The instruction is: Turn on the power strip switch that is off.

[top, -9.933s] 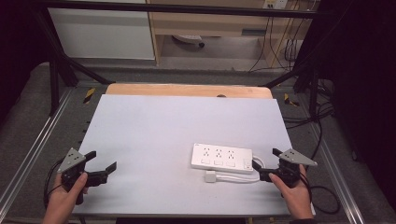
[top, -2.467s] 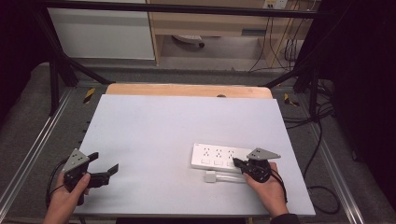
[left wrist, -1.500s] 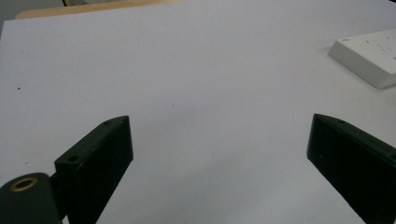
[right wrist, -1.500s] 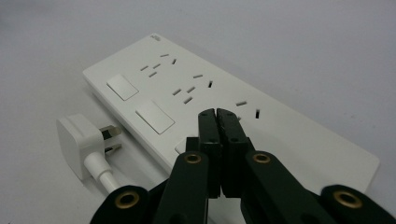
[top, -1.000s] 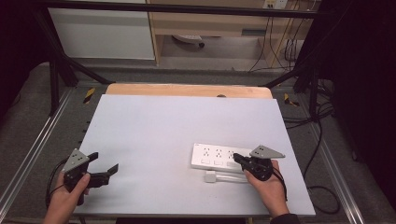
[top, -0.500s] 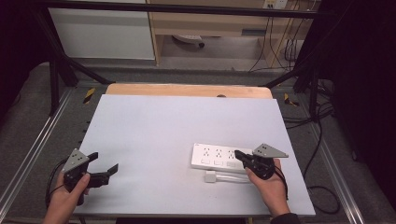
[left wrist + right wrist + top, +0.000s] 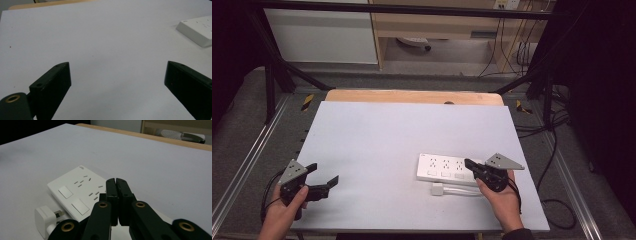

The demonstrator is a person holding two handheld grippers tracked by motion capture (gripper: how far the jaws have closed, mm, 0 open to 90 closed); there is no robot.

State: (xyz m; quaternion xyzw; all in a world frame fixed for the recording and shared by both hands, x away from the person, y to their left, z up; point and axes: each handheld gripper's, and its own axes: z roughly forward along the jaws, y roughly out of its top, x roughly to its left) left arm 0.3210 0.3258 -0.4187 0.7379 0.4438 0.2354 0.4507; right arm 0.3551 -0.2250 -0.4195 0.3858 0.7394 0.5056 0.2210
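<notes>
A white power strip (image 7: 444,167) lies flat on the white table (image 7: 402,130), right of the middle and near the front. It has several sockets and two flat switches (image 7: 80,206). Its white plug (image 7: 437,189) and cable (image 7: 462,190) rest just in front of it. My right gripper (image 7: 468,163) is shut with nothing between its jaws. It points left, with its tips (image 7: 116,182) over the strip's right end. My left gripper (image 7: 323,173) is held low at the front left, open wide (image 7: 117,67) over bare table. The strip's near corner (image 7: 197,30) lies well beyond it.
A wooden board edge (image 7: 412,96) runs along the table's far side. Metal rails (image 7: 242,170) flank the table left and right. Dark cables (image 7: 557,150) trail on the floor at the right. A white cabinet (image 7: 322,35) and a shelf unit stand behind.
My right gripper came in from the table's right edge to the strip's right end. Over the last second it drifted slightly right. The left gripper has stayed where it was, open.
</notes>
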